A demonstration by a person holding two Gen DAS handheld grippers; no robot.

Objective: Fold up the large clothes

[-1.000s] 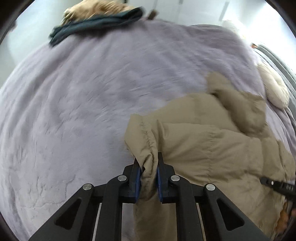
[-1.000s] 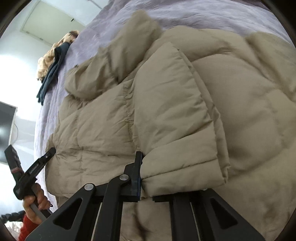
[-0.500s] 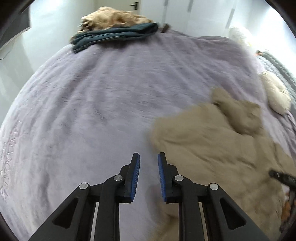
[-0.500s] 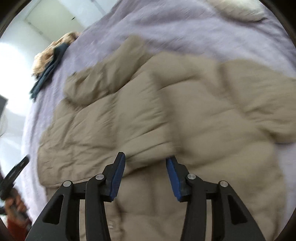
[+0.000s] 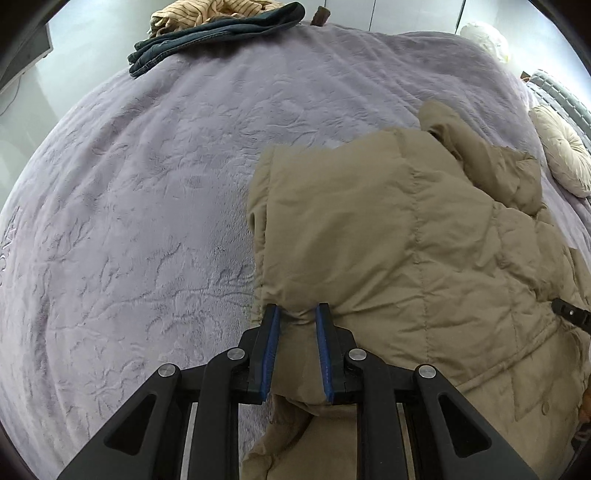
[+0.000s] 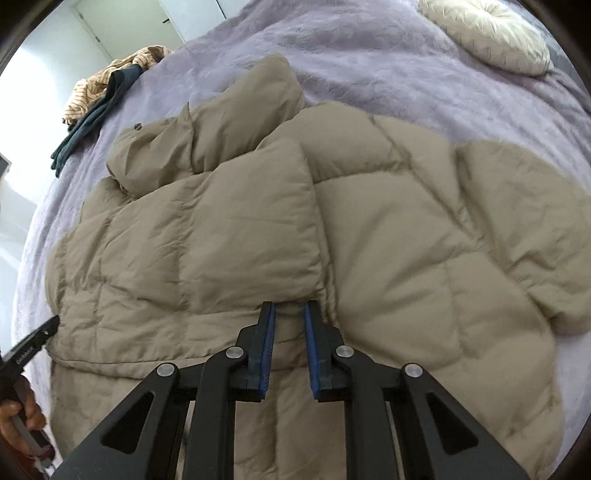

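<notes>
A tan puffer jacket (image 5: 406, 240) lies on the purple bed cover (image 5: 147, 184), with one sleeve (image 6: 258, 229) folded across its body. My left gripper (image 5: 297, 310) is at the jacket's left edge, where a puckered fold of fabric is pinched between its blue pads. My right gripper (image 6: 290, 306) sits at the folded sleeve's cuff. Its jaws are closing with a small pucker of cuff fabric between the tips. The left gripper's finger (image 6: 33, 343) and the hand (image 6: 18, 417) that holds it show at the jacket's left edge in the right wrist view.
A pile of dark blue and striped tan clothes (image 5: 218, 26) lies at the bed's far edge. A round cream cushion (image 6: 487, 40) rests beyond the jacket's hood. Bare purple cover spreads to the left of the jacket. A grey padded headboard (image 5: 557, 92) is at the far right.
Both grippers let go of the jacket and opened; the right spread wide. Each has since come back onto the fabric, the left at the side edge, the right at the sleeve cuff.
</notes>
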